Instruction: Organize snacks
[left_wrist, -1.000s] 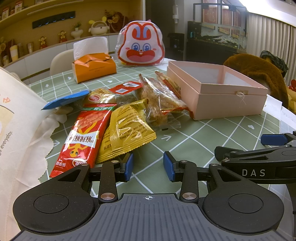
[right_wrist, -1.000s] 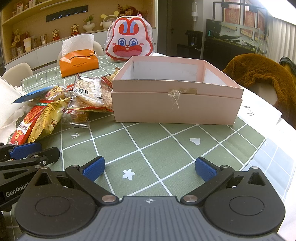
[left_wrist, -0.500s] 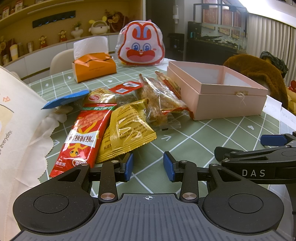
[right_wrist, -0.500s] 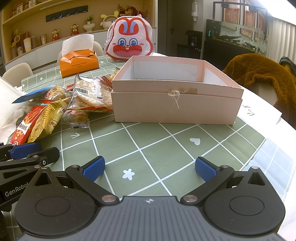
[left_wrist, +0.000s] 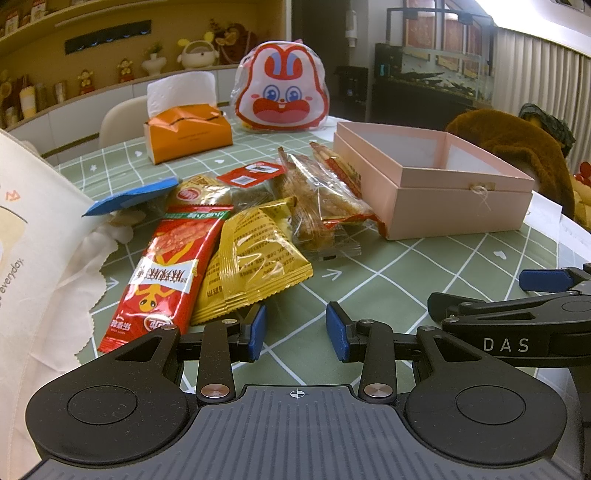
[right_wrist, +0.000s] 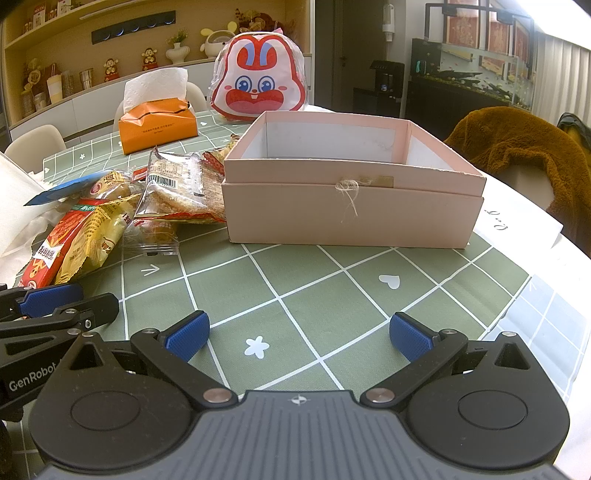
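Note:
A pile of snack packets lies on the green checked tablecloth: a long red packet (left_wrist: 162, 273), a yellow packet (left_wrist: 255, 258), clear-wrapped pastries (left_wrist: 317, 199) and a blue packet (left_wrist: 129, 195). The pile also shows in the right wrist view (right_wrist: 110, 214). An open, empty pink box (right_wrist: 351, 206) stands right of the pile, also in the left wrist view (left_wrist: 432, 184). My left gripper (left_wrist: 295, 328) is open and empty, low over the cloth just in front of the yellow packet. My right gripper (right_wrist: 299, 332) is wide open and empty, in front of the box.
An orange tissue box (left_wrist: 184, 133) and a rabbit-face bag (left_wrist: 282, 96) stand at the back. A white cloth bag (left_wrist: 33, 258) lies at the left. A brown furry throw (right_wrist: 517, 147) drapes a chair at the right. White paper (right_wrist: 517, 221) lies right of the box.

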